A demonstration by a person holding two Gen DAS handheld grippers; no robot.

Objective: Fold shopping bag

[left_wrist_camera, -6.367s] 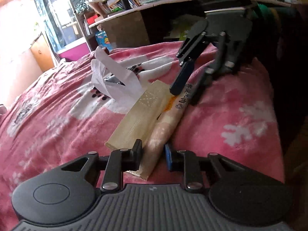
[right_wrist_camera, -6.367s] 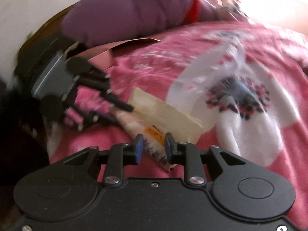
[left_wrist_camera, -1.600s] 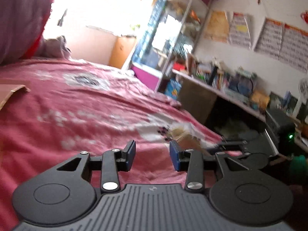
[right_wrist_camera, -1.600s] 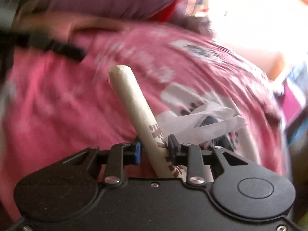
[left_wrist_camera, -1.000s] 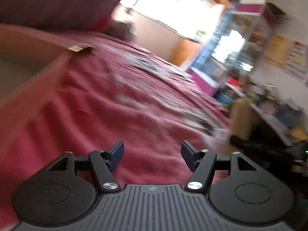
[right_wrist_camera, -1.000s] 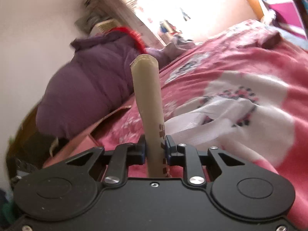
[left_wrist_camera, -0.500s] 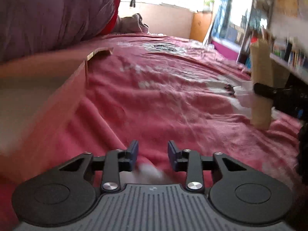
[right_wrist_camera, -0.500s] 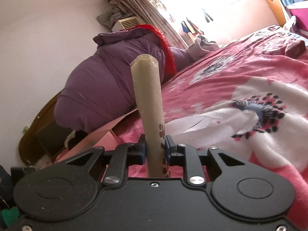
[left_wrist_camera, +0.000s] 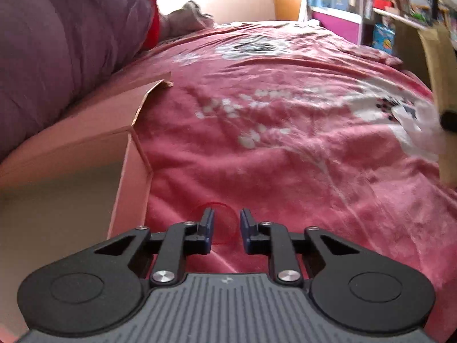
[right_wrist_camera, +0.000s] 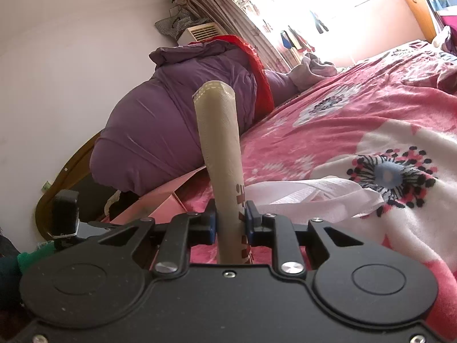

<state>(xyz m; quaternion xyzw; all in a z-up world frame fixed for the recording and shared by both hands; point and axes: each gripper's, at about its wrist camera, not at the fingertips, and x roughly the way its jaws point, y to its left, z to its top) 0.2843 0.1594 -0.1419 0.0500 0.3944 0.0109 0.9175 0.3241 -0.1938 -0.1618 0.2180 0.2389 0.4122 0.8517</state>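
Note:
My right gripper [right_wrist_camera: 230, 217] is shut on the shopping bag [right_wrist_camera: 220, 131], a beige roll that stands upright between its pads. The bag's white handles [right_wrist_camera: 308, 197] trail onto the pink flowered blanket [right_wrist_camera: 357, 131]. In the left wrist view the same roll [left_wrist_camera: 437, 65] and handles [left_wrist_camera: 420, 125] sit at the far right edge. My left gripper [left_wrist_camera: 227, 225] hovers low over the blanket beside a cardboard box [left_wrist_camera: 85, 143]. Its jaws are closing to a narrow gap. A thin red ring [left_wrist_camera: 220, 204] shows at the fingertips, and I see no pad pressing on it.
The open cardboard box lies at the left with a raised flap [left_wrist_camera: 154, 85]. A bulky purple quilt [left_wrist_camera: 65, 37] is heaped behind it along the wall. Shelves and a cabinet [left_wrist_camera: 342, 5] stand past the bed's far side.
My left jaws have narrowed from wide apart to a small gap. The left view has rolled and shifted, so the box is nearer and the roll sits at the right edge. The right grip is unchanged.

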